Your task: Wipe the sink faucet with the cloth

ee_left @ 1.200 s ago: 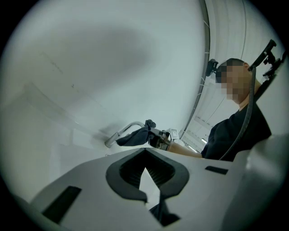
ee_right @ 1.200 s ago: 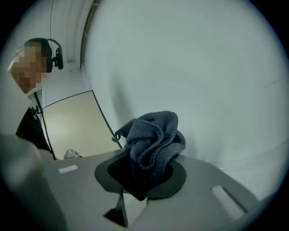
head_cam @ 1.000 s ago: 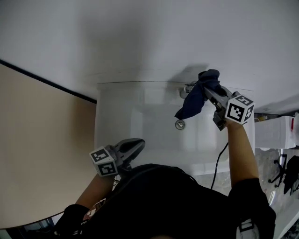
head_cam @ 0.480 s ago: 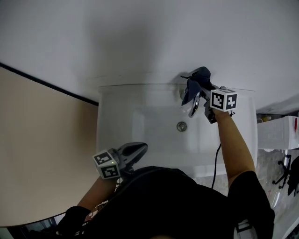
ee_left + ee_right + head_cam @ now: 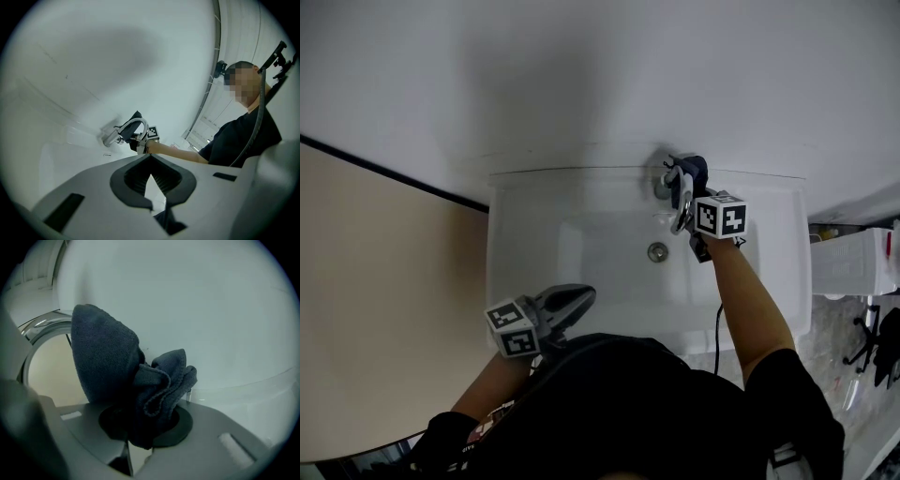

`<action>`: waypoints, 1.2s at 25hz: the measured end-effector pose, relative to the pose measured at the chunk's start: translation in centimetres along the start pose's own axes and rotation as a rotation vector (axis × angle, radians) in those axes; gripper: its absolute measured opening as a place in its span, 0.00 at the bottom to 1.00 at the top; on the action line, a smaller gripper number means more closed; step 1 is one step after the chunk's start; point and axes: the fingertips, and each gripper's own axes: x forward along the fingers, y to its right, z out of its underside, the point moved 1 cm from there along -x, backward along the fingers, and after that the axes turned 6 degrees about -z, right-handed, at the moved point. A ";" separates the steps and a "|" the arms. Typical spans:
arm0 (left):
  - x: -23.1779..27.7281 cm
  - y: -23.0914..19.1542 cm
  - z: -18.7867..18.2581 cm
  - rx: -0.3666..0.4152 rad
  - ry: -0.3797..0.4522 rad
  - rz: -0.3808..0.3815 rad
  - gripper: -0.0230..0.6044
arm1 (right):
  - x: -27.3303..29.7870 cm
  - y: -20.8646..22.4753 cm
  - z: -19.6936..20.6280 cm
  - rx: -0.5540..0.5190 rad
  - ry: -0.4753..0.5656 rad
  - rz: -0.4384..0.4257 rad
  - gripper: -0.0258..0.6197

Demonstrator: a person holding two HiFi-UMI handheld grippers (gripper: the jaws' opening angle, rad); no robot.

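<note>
White wall (image 5: 581, 75), white sink (image 5: 534, 244) below it, beige floor (image 5: 375, 281) to the left. Right tool (image 5: 688, 187) clenched on the dark blue cloth (image 5: 117, 376), which is bunched between its jaws and held against the chrome faucet (image 5: 682, 214) at the sink's back rim. Left tool (image 5: 150, 180): jaws together, nothing in them, low at the sink's front edge, well apart from the faucet.

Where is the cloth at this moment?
In the head view, the cloth is clamped in the right gripper, against the faucet at the back of the sink, right of centre.
</note>
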 end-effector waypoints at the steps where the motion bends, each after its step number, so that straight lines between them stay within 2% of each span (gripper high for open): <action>1: 0.1 0.1 0.0 0.000 -0.003 0.003 0.03 | -0.1 -0.1 0.1 0.013 0.008 0.000 0.13; 3: 0.2 0.2 0.2 0.000 -0.010 0.004 0.03 | 0.0 -1.1 0.7 0.026 0.000 -0.036 0.13; 6: 0.3 0.1 0.3 0.002 -0.015 -0.004 0.03 | 1.0 -3.9 2.3 0.086 -0.025 -0.169 0.13; 8: 0.4 0.1 0.4 0.007 -0.023 -0.010 0.03 | 1.1 -4.4 3.1 0.113 -0.003 -0.207 0.14; 11: 0.3 0.1 0.5 0.014 -0.031 -0.021 0.03 | -0.6 -3.4 5.0 0.054 -0.009 -0.181 0.14; 15: -0.2 -0.5 0.6 0.003 -0.037 -0.046 0.03 | -4.4 2.5 5.7 0.159 0.089 -0.058 0.14; 17: -0.1 -0.5 0.8 0.000 -0.047 -0.052 0.03 | -5.5 5.1 4.7 0.158 0.131 0.007 0.14; 19: 0.3 -0.3 1.0 0.003 -0.057 -0.053 0.03 | -5.4 6.3 3.2 0.077 0.124 0.044 0.14; 22: 0.7 -0.1 1.2 0.015 -0.070 -0.059 0.03 | -3.6 6.3 1.6 -0.135 0.019 0.056 0.14; 24: 0.7 0.1 1.2 0.020 -0.074 -0.062 0.03 | -3.1 6.3 1.6 -0.238 -0.049 0.061 0.14; 27: 0.7 0.2 1.4 0.019 -0.084 -0.068 0.03 | -2.3 6.4 2.4 -0.313 -0.112 0.064 0.14; 30: 1.2 0.3 1.6 0.019 -0.097 -0.065 0.03 | -2.0 6.6 2.8 -0.307 -0.126 0.051 0.14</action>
